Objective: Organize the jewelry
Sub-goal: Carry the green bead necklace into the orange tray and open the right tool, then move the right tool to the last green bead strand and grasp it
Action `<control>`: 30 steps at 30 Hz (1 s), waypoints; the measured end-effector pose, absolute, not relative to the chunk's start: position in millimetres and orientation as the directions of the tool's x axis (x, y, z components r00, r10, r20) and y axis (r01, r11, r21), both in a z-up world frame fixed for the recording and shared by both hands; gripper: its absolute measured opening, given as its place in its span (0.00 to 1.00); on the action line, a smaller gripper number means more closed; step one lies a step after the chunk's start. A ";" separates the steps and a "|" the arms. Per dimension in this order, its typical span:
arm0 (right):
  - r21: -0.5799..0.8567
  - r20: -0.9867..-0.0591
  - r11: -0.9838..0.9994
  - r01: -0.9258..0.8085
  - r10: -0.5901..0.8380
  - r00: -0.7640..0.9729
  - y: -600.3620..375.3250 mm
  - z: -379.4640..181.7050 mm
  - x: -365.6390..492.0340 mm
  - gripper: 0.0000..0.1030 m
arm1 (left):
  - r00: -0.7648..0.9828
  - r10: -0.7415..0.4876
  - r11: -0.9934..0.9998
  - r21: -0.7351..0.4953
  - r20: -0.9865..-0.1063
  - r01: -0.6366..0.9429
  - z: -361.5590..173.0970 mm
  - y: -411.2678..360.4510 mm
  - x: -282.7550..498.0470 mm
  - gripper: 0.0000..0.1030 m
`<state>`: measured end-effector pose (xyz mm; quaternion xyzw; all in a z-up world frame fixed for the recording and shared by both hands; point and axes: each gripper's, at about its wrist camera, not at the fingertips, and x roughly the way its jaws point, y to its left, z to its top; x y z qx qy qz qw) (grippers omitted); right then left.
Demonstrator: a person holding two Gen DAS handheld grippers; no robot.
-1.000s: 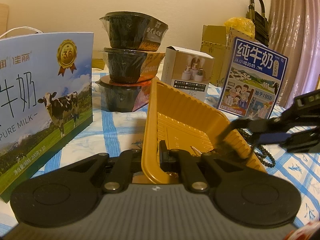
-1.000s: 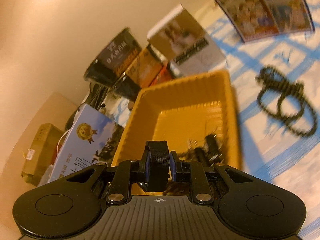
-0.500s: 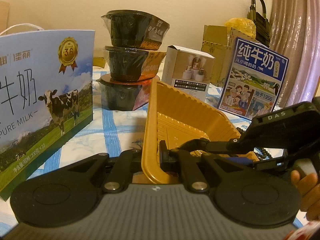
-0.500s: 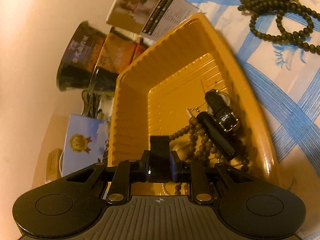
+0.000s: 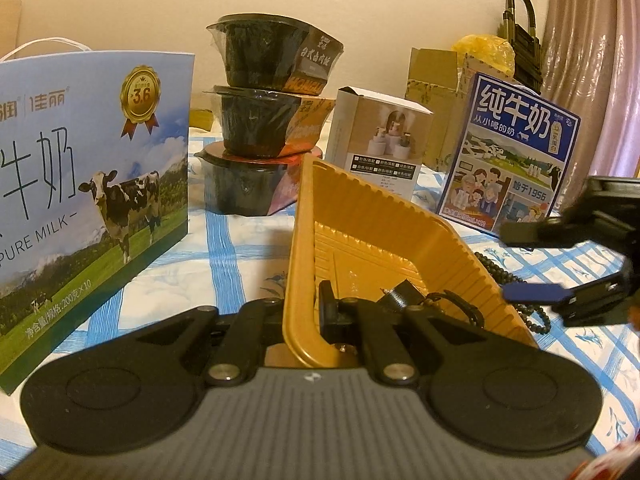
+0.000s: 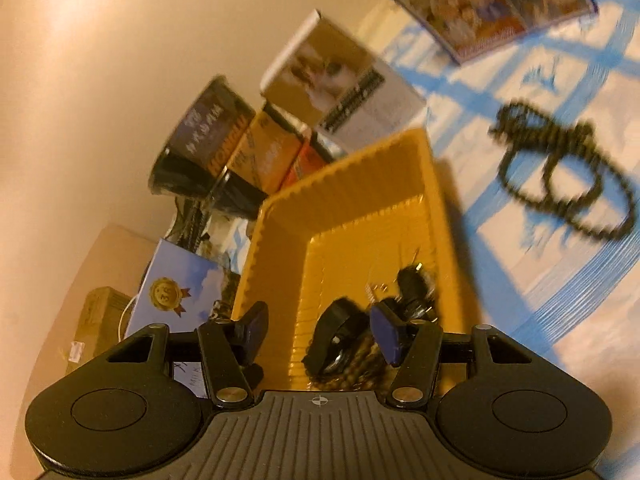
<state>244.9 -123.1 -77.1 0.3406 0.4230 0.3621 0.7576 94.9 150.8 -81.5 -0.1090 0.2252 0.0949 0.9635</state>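
A yellow ribbed tray (image 5: 372,232) sits on the blue-checked cloth; my left gripper (image 5: 310,312) is shut on its near rim. Inside the tray lie a black watch (image 6: 412,296), a dark bead string (image 6: 356,364) and a black band (image 6: 336,340). My right gripper (image 6: 320,332) is open and empty just above the tray's near end; it shows in the left wrist view (image 5: 536,264) at the right. A dark bead necklace (image 6: 560,176) lies looped on the cloth right of the tray, also in the left wrist view (image 5: 504,276).
A blue milk carton box (image 5: 80,184) stands at the left. Stacked black bowls (image 5: 264,128) and a white box (image 5: 376,136) stand behind the tray. A blue milk box (image 5: 516,152) stands at the back right. Cardboard boxes (image 5: 432,76) are further back.
My right gripper was shut on a black band over the tray; it has opened, the band lies in the tray, and the gripper has drawn back to the right.
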 end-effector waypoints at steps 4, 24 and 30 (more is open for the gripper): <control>0.760 -0.419 0.577 -0.299 0.787 0.453 -147.6 -69.2 246.2 0.55 | 0.881 0.133 0.959 -0.166 -0.454 -0.230 -81.6 150.6 95.2 0.07; 0.406 -0.644 0.869 -0.283 0.491 0.586 -213.9 -107.4 272.2 0.55 | 0.880 0.134 0.959 -0.165 -0.455 -0.231 -81.7 150.3 95.2 0.07; 0.354 -0.659 0.881 -0.314 0.473 0.585 -208.2 -115.5 284.9 0.55 | 0.879 0.135 0.958 -0.167 -0.458 -0.234 -82.0 151.4 95.8 0.07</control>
